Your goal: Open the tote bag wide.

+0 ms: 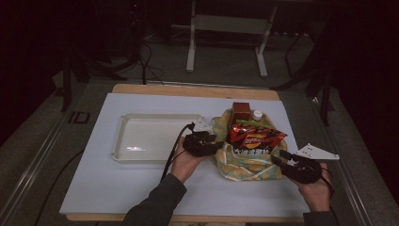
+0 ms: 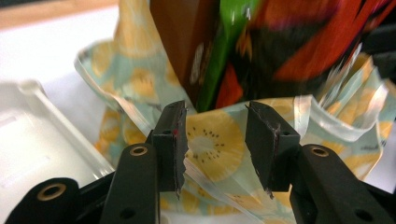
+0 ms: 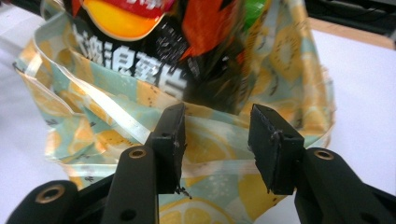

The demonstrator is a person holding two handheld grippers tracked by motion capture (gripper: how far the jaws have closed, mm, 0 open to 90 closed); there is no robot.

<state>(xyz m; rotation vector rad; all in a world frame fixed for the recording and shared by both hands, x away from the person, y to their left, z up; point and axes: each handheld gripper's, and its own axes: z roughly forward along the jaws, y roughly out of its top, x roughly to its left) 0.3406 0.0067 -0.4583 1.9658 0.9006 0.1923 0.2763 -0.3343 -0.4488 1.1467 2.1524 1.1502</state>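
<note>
Fruit-print bag (image 1: 244, 162), one, two grippers, left (image 1: 217, 145), right (image 1: 277, 157), jaws apart, gripping nothing

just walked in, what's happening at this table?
A person works a gripper in each hand at a fruit-print bag stuffed with a chip packet, a brown carton and a white-capped bottle. The left gripper and right gripper stand open, one at each side of the bag's rim, gripping nothing. A white tray lies to the bag's left.
</note>
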